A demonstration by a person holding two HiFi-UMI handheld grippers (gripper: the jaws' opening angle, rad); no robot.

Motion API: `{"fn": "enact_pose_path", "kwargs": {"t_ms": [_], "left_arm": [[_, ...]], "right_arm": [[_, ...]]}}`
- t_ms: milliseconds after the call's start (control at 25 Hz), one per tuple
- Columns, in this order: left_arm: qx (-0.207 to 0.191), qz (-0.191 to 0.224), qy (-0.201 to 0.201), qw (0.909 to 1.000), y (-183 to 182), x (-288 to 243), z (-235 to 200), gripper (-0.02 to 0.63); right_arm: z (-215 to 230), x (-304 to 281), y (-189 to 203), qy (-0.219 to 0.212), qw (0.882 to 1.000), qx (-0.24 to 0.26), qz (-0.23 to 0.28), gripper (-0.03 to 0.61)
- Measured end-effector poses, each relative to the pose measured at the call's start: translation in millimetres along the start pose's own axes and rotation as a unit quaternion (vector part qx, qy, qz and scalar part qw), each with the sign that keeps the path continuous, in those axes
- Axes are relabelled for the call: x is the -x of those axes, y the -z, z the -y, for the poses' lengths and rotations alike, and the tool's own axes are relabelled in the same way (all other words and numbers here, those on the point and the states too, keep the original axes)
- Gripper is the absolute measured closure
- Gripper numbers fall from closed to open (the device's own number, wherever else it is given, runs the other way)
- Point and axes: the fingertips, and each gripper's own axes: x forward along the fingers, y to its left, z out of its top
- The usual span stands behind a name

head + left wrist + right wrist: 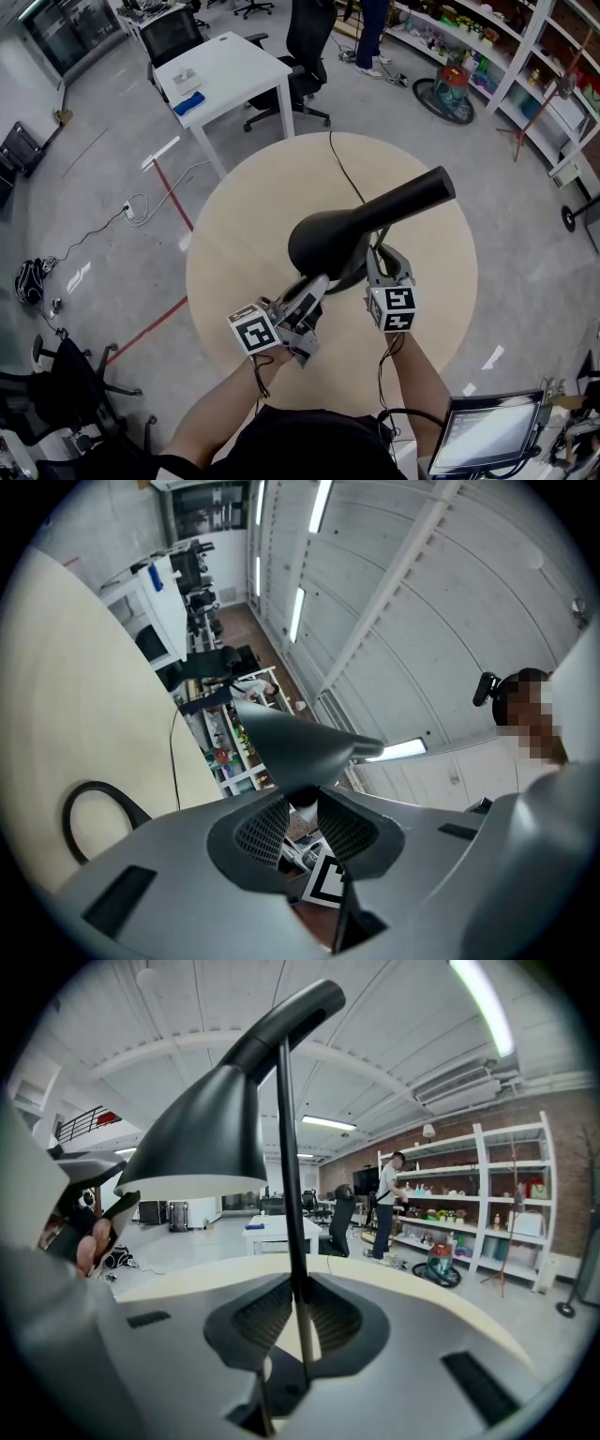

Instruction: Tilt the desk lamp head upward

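Head view, centre: lamp head (pixel 361 225) covers stem (pixel 289 1147) and most of base (pixel 94 786). Tips of left claw (pixel 319 283) and right claw (pixel 380 262) are tucked under it. Left gripper view, lower left: base ring cut off by claw body. Shelf (pixel 487 37) goods, upper right: too small to tell. Laptop (pixel 487 433) screen unreadable.
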Motion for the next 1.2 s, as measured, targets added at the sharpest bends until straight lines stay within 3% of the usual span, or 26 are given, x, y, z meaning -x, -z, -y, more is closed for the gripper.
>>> {"fn": "enact_pose_path", "kwargs": {"t_ms": [200, 480, 1200], "left_arm": [[-0.014, -0.011, -0.006, 0.9998, 0.1, 1.8, 1.0, 0.514], [-0.065, -0.025, -0.020, 0.9974, -13.3, 7.5, 6.3, 0.513], [-0.165, -0.005, -0.047, 0.9851, -59.1, 23.5, 33.8, 0.517]], "right_arm": [[-0.8, 1.7, 0.8, 0.008, 1.000, 0.018, -0.001, 0.529], [-0.5, 1.3, 0.5, 0.007, 1.000, 0.024, 0.001, 0.531], [-1.0, -1.1, 1.8, 0.001, 0.999, 0.032, 0.003, 0.532]]}}
